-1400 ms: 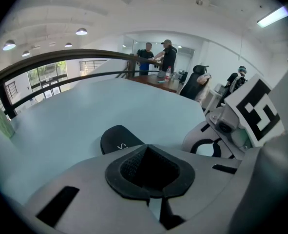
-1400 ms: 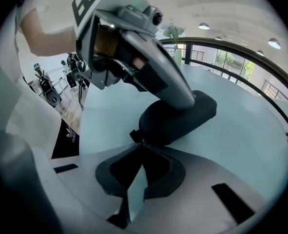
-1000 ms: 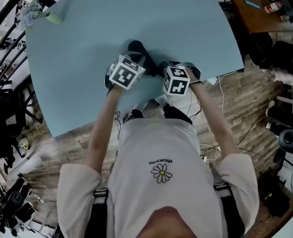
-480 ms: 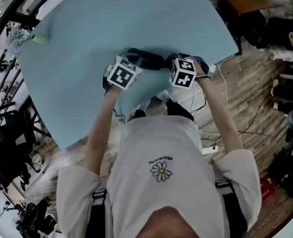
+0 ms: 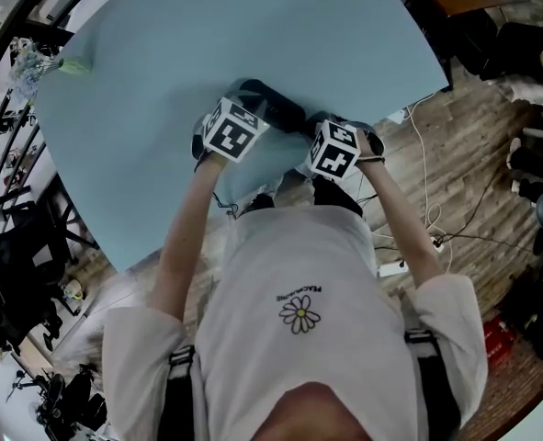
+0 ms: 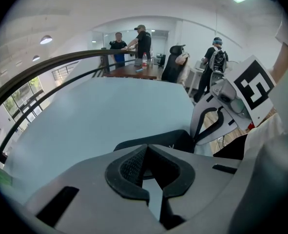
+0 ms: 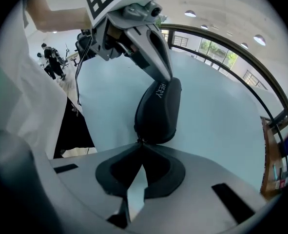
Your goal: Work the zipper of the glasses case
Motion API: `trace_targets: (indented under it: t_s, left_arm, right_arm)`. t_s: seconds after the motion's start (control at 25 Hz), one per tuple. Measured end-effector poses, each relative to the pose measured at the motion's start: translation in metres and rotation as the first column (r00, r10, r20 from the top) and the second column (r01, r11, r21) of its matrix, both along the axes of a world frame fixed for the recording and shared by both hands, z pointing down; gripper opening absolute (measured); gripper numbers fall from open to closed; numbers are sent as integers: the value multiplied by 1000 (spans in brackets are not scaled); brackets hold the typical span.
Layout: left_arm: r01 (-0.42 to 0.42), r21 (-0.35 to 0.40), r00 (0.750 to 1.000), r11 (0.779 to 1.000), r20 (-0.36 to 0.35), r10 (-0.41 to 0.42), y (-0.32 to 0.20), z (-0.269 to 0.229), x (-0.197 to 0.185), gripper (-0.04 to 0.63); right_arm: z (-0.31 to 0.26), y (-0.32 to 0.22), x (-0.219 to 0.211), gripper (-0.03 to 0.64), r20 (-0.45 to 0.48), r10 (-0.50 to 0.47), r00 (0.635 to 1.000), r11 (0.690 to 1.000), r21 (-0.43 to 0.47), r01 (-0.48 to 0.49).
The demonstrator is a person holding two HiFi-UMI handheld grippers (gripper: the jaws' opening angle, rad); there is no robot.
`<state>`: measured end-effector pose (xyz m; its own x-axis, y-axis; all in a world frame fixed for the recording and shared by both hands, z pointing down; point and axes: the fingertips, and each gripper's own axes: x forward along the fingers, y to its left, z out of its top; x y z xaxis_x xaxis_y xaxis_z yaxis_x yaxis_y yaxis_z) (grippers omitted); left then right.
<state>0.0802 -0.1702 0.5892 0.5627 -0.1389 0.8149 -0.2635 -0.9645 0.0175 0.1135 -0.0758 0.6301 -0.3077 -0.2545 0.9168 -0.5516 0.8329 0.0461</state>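
Observation:
A black zip-up glasses case [image 5: 276, 104] lies on the light blue table [image 5: 253, 26], between my two grippers. My left gripper [image 5: 247, 96] is shut on the case's left end. In the right gripper view its fingers [image 7: 159, 57] pinch the far end of the case [image 7: 158, 111]. My right gripper [image 5: 313, 123] is shut at the case's other end. Its jaw tips [image 7: 141, 143] meet on the small zipper pull at the case's near rim. In the left gripper view the case [image 6: 175, 139] shows just past my shut left jaws [image 6: 144, 148], with the right gripper [image 6: 209, 123] at its right end.
The table's near edge [image 5: 280, 177] runs right below the grippers, with wooden floor and cables [image 5: 427, 219] beyond. A small green object [image 5: 74, 64] sits at the table's far left corner. A dark railing [image 6: 46, 69] curves along the table's left side. People stand by a distant desk [image 6: 134, 72].
The right gripper has drawn away from the left one along the case and rolled, so more of the case shows between them. The left gripper stays clamped on its end.

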Motion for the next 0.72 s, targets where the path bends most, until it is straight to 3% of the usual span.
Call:
trace_targets:
  t_s: [0.12,0.4,0.52,0.56,0.64,0.72]
  left_arm:
    - [-3,9,1000,1000,-1,3,0,1,-3,15]
    - [-1,32,1000,999,-26,2,1,-1,-7,15]
    - [7,42,999,999,-32,-6,1,-1,-9,14]
    - [10,40,999,999,-34,-8,2,-1,-9,15]
    - [12,41,999,999,-39,-10,2,-1,-10,15]
    - [14,49,999,999,-43,-12,1,-2,-10,14]
  right_arm:
    - [1,6,-14,8,-29,-43,999,999,-15,42]
    - [0,4,-22,8,-65,0,998,1000,-6,-1]
    - [-2,5,-25,8,-44,114,993,991,-62,-116]
    - [-1,7,-25,8,-17,200,980,974,-106,-201]
    - [3,14,-25,8,29,390,920,900,-222,-375]
    - [2,11,-32,8,63,497,865,842,-276,-464]
